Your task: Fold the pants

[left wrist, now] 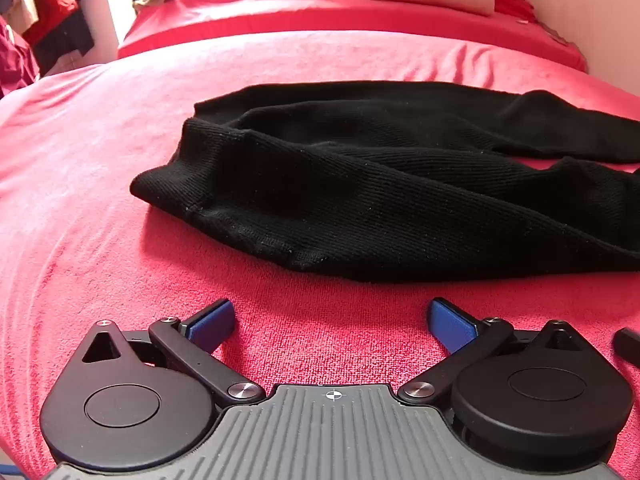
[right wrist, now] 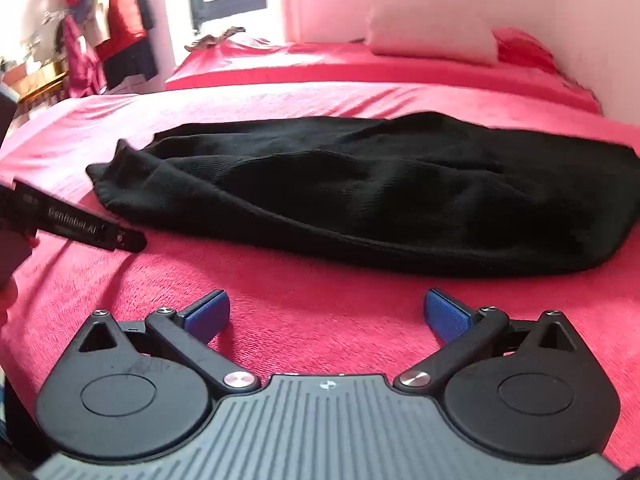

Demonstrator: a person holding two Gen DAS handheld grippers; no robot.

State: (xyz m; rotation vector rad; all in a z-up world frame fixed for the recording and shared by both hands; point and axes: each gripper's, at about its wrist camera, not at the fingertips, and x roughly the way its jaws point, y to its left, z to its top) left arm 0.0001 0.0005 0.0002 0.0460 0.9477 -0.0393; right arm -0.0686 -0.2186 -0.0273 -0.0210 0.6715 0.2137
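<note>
Pants [left wrist: 400, 184] on red bed [left wrist: 100, 160], just beyond fingers | left gripper [left wrist: 331, 322] spread, empty | right gripper [right wrist: 327, 314] spread, empty

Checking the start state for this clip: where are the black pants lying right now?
The black pants lie loosely bunched on the red bedspread, mid-frame in both wrist views, just beyond the open left gripper and right gripper, well short of the white pillow.

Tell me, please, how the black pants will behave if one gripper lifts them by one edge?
The pants look like soft ribbed knit lying in loose folds, so they will probably droop and hang limp. They likely weigh little for their spread. On the fuzzy red blanket they may drag and bunch rather than slide.
</note>
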